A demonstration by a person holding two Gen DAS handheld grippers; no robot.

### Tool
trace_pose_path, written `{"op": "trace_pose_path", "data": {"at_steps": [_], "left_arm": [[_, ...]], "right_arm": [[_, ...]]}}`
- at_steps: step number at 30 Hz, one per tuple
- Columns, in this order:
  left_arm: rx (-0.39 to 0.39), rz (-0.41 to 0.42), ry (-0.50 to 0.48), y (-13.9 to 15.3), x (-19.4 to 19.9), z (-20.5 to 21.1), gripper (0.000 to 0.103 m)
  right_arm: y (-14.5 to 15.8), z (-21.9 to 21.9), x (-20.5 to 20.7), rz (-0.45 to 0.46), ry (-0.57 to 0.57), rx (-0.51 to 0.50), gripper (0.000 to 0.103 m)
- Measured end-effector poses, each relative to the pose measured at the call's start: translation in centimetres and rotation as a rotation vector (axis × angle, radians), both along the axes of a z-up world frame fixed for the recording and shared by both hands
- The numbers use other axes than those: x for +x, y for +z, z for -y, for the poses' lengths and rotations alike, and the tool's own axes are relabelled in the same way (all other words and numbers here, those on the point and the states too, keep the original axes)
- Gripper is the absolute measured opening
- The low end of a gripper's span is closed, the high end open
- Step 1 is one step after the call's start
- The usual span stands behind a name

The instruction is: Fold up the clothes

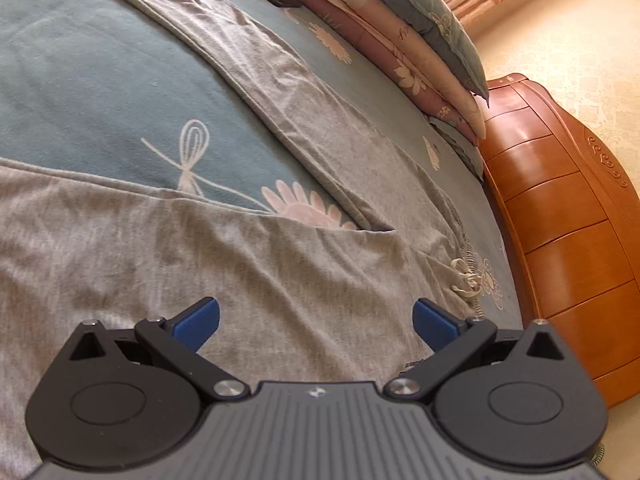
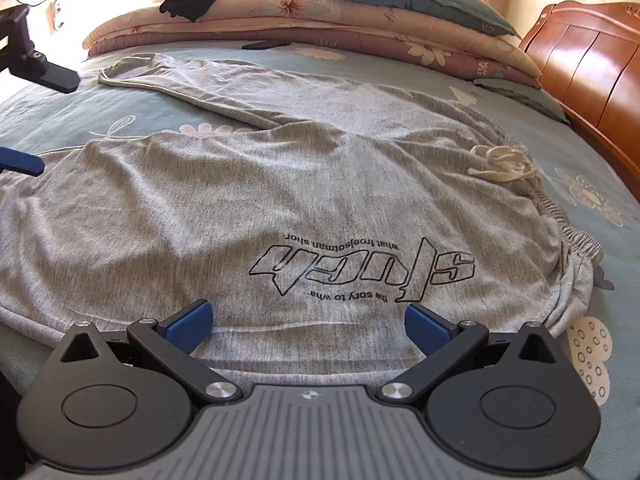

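grey trousers (image 2: 304,184) spread flat on the bedsheet (image 1: 92,92), legs running ahead and away from both tools, waistband with its white drawstring (image 2: 504,166) off to the right of the right gripper (image 2: 307,322). right gripper released, blue pads wide apart, hovering over the near hem edge just behind the printed logo (image 2: 360,266); nothing between the pads. left gripper (image 1: 316,320) also released, pads spread, poised above the near leg with the far leg (image 1: 248,68) stretching diagonally ahead of it. whether either tool touches the cloth is hard to say from these angles, probably just above. no fold made yet by the look of it. risks from here: the fabric is thin and lies tight on the sheet, so a pinch could catch the bedsheet too and drag it; a shallow bite could take only the top layer and let the leg slide apart; the bunched waistband and loose drawstring may skew the fold line.
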State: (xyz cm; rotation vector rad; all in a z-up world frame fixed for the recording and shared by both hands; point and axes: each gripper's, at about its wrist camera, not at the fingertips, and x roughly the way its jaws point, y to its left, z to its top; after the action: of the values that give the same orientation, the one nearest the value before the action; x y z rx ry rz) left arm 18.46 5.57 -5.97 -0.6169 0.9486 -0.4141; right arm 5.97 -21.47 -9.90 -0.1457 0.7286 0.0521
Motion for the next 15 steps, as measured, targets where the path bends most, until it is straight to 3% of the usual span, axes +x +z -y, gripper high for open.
{"op": "trace_pose_path", "data": {"at_steps": [4,7,10,15], "left_arm": [[-0.011,0.002,-0.044,-0.4,3.4,4.1,0.102],[0.035,0.005,-0.040,-1.4,6.0,6.0,0.102],[0.076,-0.020,-0.016,-3.1,8.2,6.7,0.102],[0.071,-0.011,0.040,-3.5,9.7,6.1,0.102]], "right_arm": [[0.0,-0.8,-0.7,0.055,0.019,-0.159,0.103],[-0.6,-0.8,-0.5,0.030,0.038,-0.188,0.103],[-0.5,0.2,-0.3,0.006,0.033,-0.122,0.103],[-1.0,3.4,0.7,-0.075,-0.019,0.109,0.103]]}}
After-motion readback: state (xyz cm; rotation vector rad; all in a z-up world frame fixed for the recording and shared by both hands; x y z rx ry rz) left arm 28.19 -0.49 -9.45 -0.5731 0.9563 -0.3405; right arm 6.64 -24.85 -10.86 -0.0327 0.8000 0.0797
